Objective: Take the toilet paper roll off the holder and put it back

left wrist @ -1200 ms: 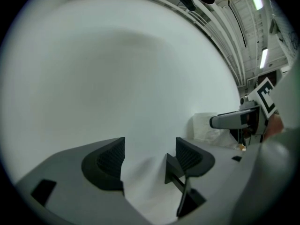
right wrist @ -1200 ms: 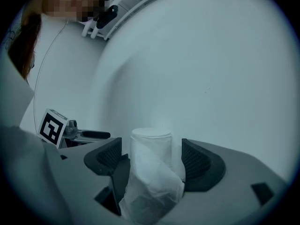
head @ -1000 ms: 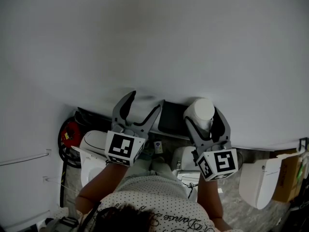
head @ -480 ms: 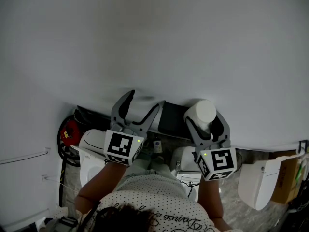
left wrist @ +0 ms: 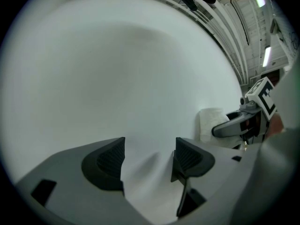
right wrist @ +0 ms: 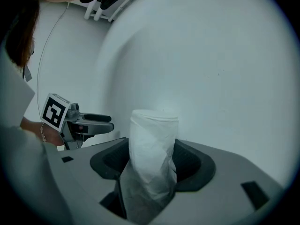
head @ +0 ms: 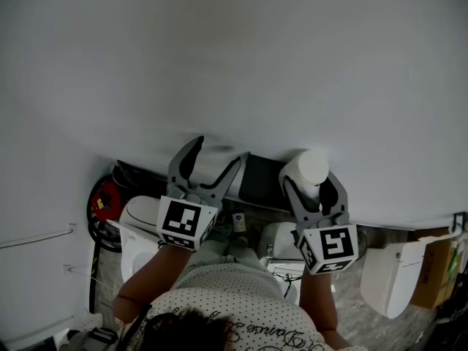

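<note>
Right gripper [right wrist: 152, 161]: jaws just closing, pads now meeting sides of toilet paper roll [right wrist: 153, 144], upright against wall [head: 234, 64]. Left gripper [left wrist: 147, 156]: jaws apart, empty, facing wall. Advice: squeeze gently, draw straight from wall.

Right gripper [right wrist: 153, 165] jaws just closing on upright toilet paper roll [right wrist: 153, 139], left gripper [right wrist: 96, 122] beyond, white wall [right wrist: 215, 60]

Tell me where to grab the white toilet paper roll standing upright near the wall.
Grip the white toilet paper roll across its curved sides at mid-height, coming in level from opposite the wall: it stands upright. The right gripper, jaws just closing, pinches it there.
</note>
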The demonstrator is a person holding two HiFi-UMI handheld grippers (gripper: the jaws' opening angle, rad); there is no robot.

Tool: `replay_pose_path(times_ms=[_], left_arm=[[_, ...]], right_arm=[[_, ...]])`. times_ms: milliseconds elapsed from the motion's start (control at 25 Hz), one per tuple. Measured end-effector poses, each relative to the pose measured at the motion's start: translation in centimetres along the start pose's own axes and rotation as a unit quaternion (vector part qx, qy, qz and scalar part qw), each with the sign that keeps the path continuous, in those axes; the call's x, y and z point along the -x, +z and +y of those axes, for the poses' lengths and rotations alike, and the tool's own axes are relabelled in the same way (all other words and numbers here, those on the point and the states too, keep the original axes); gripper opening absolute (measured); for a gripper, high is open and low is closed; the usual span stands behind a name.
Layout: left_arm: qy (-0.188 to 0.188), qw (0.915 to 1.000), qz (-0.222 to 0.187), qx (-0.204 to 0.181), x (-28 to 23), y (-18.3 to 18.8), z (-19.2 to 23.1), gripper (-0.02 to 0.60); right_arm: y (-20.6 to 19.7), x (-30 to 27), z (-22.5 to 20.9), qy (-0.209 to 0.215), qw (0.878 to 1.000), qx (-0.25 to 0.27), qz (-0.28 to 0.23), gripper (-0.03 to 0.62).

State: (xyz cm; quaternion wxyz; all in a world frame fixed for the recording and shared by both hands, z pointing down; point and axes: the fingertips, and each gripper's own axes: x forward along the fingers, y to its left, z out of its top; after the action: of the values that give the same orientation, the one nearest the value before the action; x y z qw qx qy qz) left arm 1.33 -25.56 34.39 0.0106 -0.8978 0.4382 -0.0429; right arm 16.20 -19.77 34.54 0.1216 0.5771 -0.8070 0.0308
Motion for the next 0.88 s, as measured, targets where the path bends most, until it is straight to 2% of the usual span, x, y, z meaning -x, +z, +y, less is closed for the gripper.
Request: replay_pose_path(times_ms=[480, 880], left_arm=[[0.002, 1.0000, 0.000, 0.002, 0.4, -0.6, 0.2, 0.324], [0.004, 1.0000, -0.004, 0.003, 0.5, -0.3, 0.5, 0.324]], right_arm=[[-0.5, -0.2, 0.0, 0.001, 1.000, -0.006, -0.001, 0.285], [0.7, -0.4, 0.0, 0.007, 1.000, 0.014, -0.011, 0.285]])
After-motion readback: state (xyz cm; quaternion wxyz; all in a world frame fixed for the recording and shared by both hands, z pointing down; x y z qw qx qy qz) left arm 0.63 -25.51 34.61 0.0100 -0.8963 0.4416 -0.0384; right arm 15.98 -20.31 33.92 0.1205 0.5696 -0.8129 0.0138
